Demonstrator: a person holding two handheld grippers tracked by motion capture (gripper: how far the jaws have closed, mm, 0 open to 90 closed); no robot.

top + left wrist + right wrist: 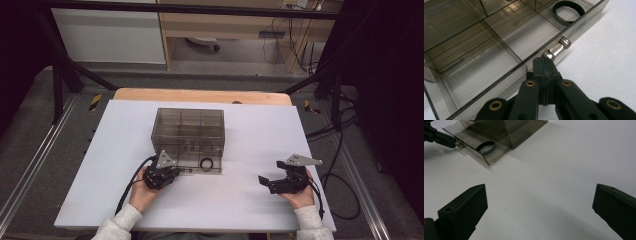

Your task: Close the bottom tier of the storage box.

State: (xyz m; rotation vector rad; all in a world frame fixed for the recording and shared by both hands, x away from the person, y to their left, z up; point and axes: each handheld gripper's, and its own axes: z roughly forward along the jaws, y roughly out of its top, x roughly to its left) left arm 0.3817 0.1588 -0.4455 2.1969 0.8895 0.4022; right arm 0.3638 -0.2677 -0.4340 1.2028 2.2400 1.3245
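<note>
From the high view, one smoky clear organizer box (188,131) stood near the middle of the white worktop (250,200), with one shallow drawer (192,165) pulled out toward the person. The left claw (176,171) sat at the drawer's front edge, and the right claw (264,181) rested well apart on the worktop's bare right side. That view was too coarse to show what the left claw gripped.

The left gripper view settled it: the left claw (545,58) was pinched tight on one small metal knob (557,48) fixed to the drawer's front wall (506,72), its two jaws pressed together behind the knob. The same view showed the drawer's dividers and several compartments, their number unclear because the frame cut them off. One black ring (568,11) lay flat in a compartment just beyond the knob.

The right gripper view showed the right claw (540,197) spread wide, its two jaws far apart with nothing between them, over plain white surface. Farther off in that view were the drawer (474,141), the ring (486,147) near its front corner, and the left claw (453,143) at the knob (459,144).

Counted across the views: two claws, one box, one open drawer, one knob, one ring.
</note>
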